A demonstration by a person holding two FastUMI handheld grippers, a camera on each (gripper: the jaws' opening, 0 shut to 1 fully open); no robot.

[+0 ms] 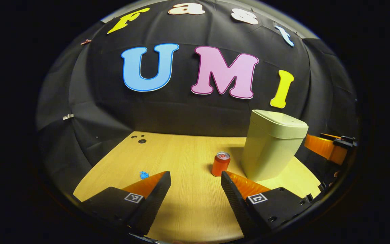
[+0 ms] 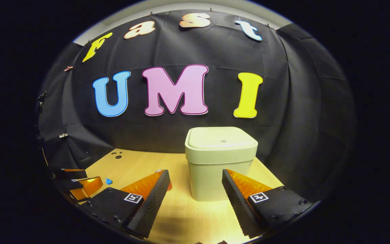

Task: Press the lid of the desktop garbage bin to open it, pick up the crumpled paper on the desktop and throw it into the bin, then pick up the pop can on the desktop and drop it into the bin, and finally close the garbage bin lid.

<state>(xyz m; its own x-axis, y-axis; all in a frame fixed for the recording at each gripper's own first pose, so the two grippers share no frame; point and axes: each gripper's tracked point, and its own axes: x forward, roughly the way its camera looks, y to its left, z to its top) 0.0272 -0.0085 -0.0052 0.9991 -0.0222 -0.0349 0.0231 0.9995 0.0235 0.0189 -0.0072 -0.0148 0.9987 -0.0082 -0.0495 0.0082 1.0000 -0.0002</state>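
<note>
Right gripper finger hiding pop can, bin shut

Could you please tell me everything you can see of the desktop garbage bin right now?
The garbage bin is a pale greenish-cream box with rounded corners, plastic by its look, tapering slightly toward its base. Its flat lid is shut and overhangs the body as a wider rim, with a small round mark at its centre. It stands upright toward the back of the wooden desktop, close to the black cloth wall. The red pop can stands beside it, apart. Neither gripper touches it.
</note>
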